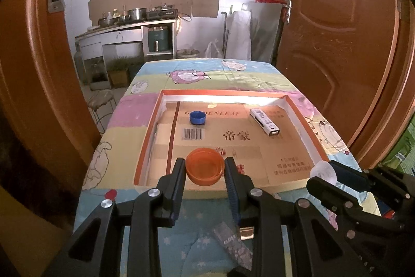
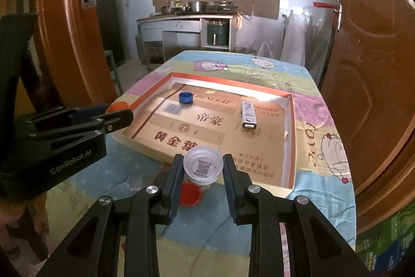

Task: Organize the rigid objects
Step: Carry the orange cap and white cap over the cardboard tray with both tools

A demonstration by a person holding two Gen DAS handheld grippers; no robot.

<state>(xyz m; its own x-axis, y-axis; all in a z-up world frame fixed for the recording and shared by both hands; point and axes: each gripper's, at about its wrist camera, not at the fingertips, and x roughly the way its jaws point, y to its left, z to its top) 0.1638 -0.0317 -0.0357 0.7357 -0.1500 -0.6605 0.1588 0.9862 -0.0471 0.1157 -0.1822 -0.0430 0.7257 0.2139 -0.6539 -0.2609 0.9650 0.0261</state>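
Observation:
My left gripper (image 1: 205,168) is shut on an orange bottle cap (image 1: 205,169) and holds it over the near edge of the shallow cardboard tray (image 1: 147,136). My right gripper (image 2: 203,169) is shut on a white cap (image 2: 203,168) with a QR code inside, just short of the tray's near wall (image 2: 259,186). In the tray lie a blue cap (image 1: 197,118) at the back left and a small white box (image 1: 264,121) at the back right. A red cap (image 2: 190,195) lies on the cloth below the right gripper.
The table is covered by a cartoon-print cloth (image 1: 124,136). A dark wrapped packet (image 1: 233,245) lies on the cloth near me. Orange doors (image 1: 337,43) stand close on both sides. A stool (image 1: 101,100) is left of the table.

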